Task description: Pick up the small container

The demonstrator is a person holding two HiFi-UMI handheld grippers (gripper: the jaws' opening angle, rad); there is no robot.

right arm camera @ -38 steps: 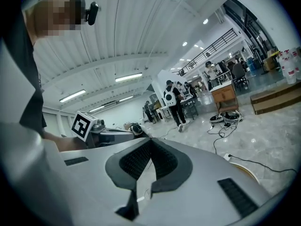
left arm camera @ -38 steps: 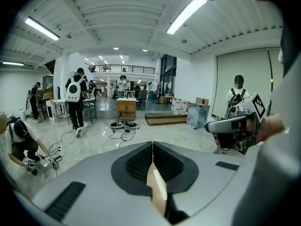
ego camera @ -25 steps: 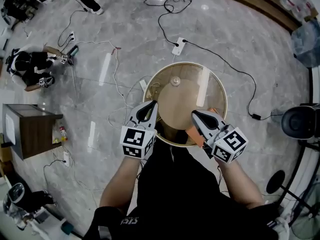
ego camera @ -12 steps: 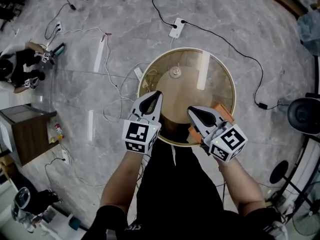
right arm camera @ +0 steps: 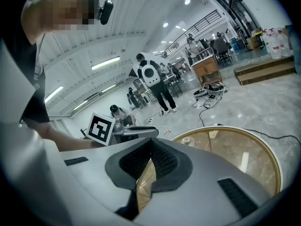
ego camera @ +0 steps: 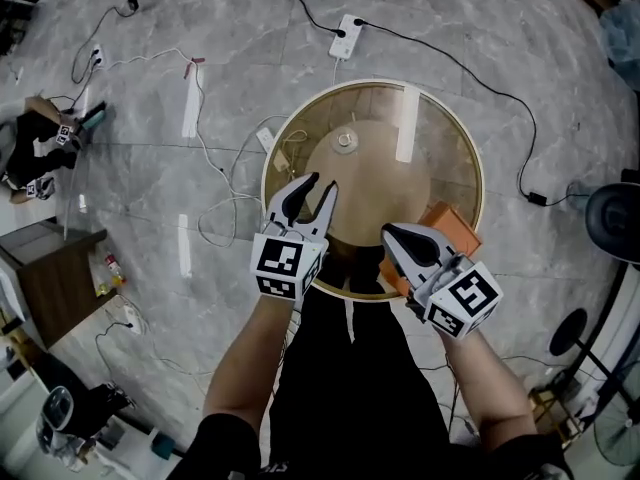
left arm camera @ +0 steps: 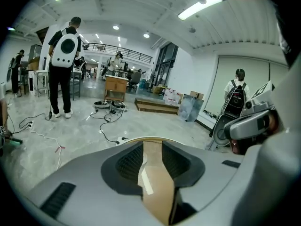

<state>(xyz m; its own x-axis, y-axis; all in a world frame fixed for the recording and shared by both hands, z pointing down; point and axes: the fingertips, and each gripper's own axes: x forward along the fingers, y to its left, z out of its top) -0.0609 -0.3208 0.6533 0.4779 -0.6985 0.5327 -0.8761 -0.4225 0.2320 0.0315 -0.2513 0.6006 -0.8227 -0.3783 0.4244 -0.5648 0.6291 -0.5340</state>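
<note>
The small container (ego camera: 346, 142), a little round clear pot, stands on the far half of the round glass table (ego camera: 455, 138); the right gripper view also shows the container (right arm camera: 186, 140). My left gripper (ego camera: 318, 188) hovers over the table's near left part, short of the container. Its jaws have just been opening and nothing is between them; through the left gripper (left arm camera: 153, 147) only the tabletop shows. My right gripper (ego camera: 397, 234) hangs over the near edge with its jaws together and nothing in them; this right gripper (right arm camera: 149, 150) is well apart from the container.
An orange box (ego camera: 452, 224) lies at the table's near right rim beside the right gripper. On the floor are a power strip (ego camera: 347, 37), loose cables (ego camera: 215, 208), a wooden cabinet (ego camera: 50, 268) at left and a dark round base (ego camera: 612, 223) at right. People stand farther off.
Both grippers have come down and forward over the table's near edge. The left jaws, together before, now stand apart. The right jaws stay together.
</note>
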